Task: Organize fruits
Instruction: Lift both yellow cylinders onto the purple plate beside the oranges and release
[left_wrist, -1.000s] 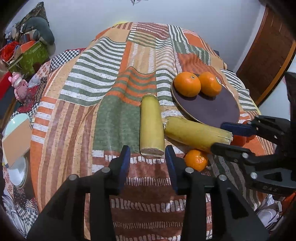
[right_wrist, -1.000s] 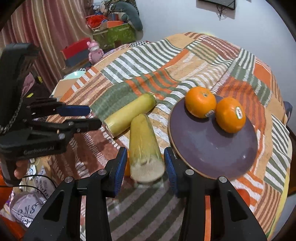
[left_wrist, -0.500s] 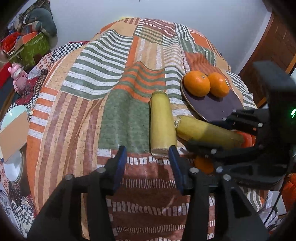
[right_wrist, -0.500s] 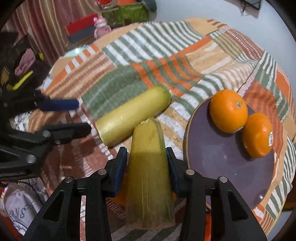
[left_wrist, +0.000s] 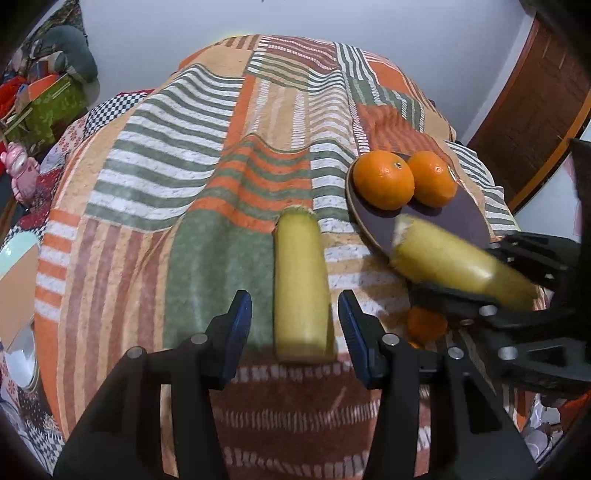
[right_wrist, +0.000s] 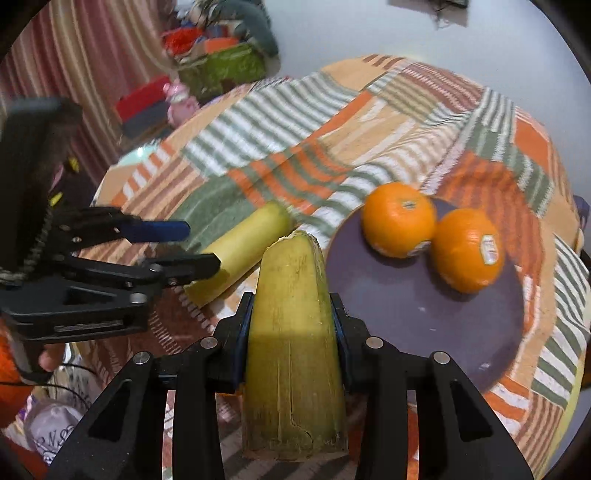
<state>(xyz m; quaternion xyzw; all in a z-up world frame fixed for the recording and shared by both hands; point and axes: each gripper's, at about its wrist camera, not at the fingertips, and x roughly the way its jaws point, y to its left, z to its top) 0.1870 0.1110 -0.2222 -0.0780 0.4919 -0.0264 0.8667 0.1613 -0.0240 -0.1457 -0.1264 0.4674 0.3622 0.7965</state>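
Note:
My right gripper (right_wrist: 291, 317) is shut on a yellow-green cut fruit piece (right_wrist: 291, 332) and holds it lifted beside the dark purple plate (right_wrist: 424, 317); it shows in the left wrist view (left_wrist: 450, 266) too. Two oranges (right_wrist: 399, 218) (right_wrist: 467, 249) sit on the plate's far side. My left gripper (left_wrist: 295, 328) is open around the near end of a second yellow piece (left_wrist: 301, 284) lying on the striped cloth. A small orange (left_wrist: 426, 325) lies on the cloth under the right gripper (left_wrist: 491, 273).
The striped patchwork cloth (left_wrist: 184, 177) covers a round table. Boxes and toys (right_wrist: 221, 62) stand on the floor beyond the left edge. A wooden door (left_wrist: 535, 110) is at the right. The plate (left_wrist: 461, 218) is near the table's right edge.
My right gripper closed on the yellow piece and lifted it toward the plate. My left gripper moved forward so its fingers flank the other yellow piece.

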